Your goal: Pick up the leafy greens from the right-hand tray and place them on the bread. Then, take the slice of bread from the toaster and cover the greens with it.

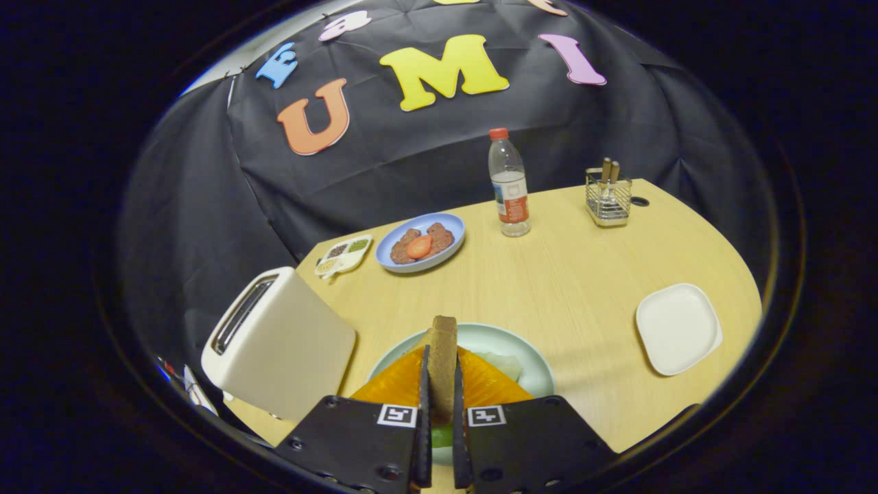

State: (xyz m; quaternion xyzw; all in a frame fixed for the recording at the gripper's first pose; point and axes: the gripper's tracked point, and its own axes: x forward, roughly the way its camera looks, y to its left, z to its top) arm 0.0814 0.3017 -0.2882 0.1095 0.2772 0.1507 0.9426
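Now the slice of bread (443,357) is out of the toaster (281,343) and stands on its edge between the two fingers (423,412), which are closed tightly on its two flat faces; the gripper (439,425) holds it upright, with the crust pointing up and forward, away from the camera. Directly under and just beyond the fingers is the pale green plate (528,357), and on it I can see an orange layer on both sides of the held slice, and something pale, maybe a piece of leaf (504,363), at the right side of it. A little green shows low between the fingers, but I cannot tell if this is the leafy greens or another thing. The toaster stands just left of the plate, its slot looking empty from here. On the right, well apart, the white square tray (678,329) lies on the table (583,274) with nothing green in it, so I judge the greens are already moved and the task is at its last step. For the coming move, the slice must turn from upright to flat, so that its broad face lies down on the stack under it; the plate is already below the fingers, so mostly a rotation and a short lowering is needed.
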